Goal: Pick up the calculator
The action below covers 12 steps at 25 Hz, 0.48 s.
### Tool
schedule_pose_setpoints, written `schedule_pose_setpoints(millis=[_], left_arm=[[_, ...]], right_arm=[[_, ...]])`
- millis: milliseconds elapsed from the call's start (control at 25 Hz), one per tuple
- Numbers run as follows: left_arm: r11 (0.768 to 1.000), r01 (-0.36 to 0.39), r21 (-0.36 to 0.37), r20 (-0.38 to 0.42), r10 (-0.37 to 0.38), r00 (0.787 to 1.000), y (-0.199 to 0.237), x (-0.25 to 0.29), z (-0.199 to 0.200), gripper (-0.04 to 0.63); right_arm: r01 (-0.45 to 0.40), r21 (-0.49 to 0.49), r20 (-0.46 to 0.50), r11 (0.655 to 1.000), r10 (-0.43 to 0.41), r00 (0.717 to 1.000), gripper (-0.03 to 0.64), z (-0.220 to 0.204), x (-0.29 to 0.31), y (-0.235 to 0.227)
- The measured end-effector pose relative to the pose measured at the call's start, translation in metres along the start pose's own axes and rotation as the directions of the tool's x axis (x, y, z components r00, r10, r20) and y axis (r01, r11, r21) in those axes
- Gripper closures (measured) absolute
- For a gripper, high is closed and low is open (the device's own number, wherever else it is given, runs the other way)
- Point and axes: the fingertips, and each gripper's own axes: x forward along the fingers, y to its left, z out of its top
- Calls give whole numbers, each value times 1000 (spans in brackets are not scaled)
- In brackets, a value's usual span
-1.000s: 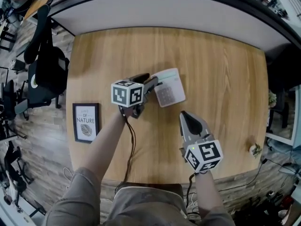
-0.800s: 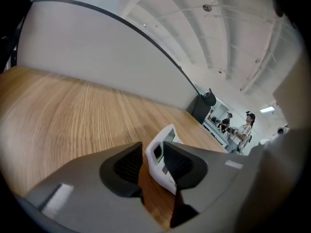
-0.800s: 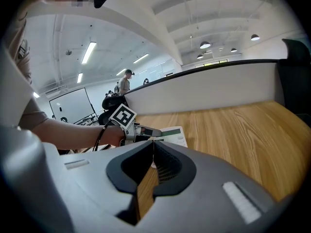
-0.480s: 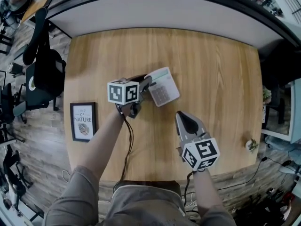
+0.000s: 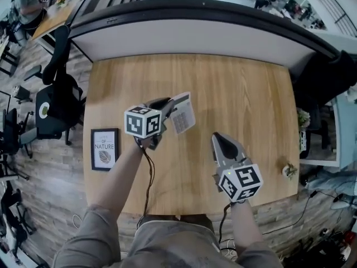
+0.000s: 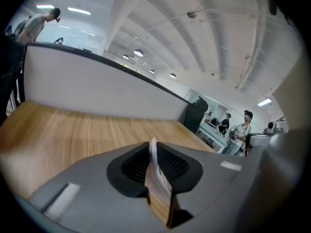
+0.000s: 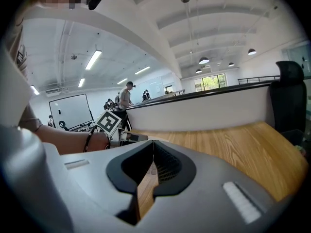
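The calculator is pinched tilted over the table by the left gripper, its jaws closing. The right gripper, nearer, is squeezed shut on nothing.

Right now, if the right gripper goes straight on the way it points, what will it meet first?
Probably the wooden tabletop: the right gripper points away and slightly down, passing just right of the calculator. Depth is unclear, so it might graze it.
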Motion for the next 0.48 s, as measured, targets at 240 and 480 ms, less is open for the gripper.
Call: schedule_pose_setpoints(millis=[240,480], left_arm=[[988,2,156,113,-20,993,-46,-73,61,548],[936,-74,344,246,-14,969,-96,-160,111,548]], right_arm=[[24,-62,139,998,-15,990,606,64,-50,13],[43,-146,263,988,-3,965,606,124,-106,42]])
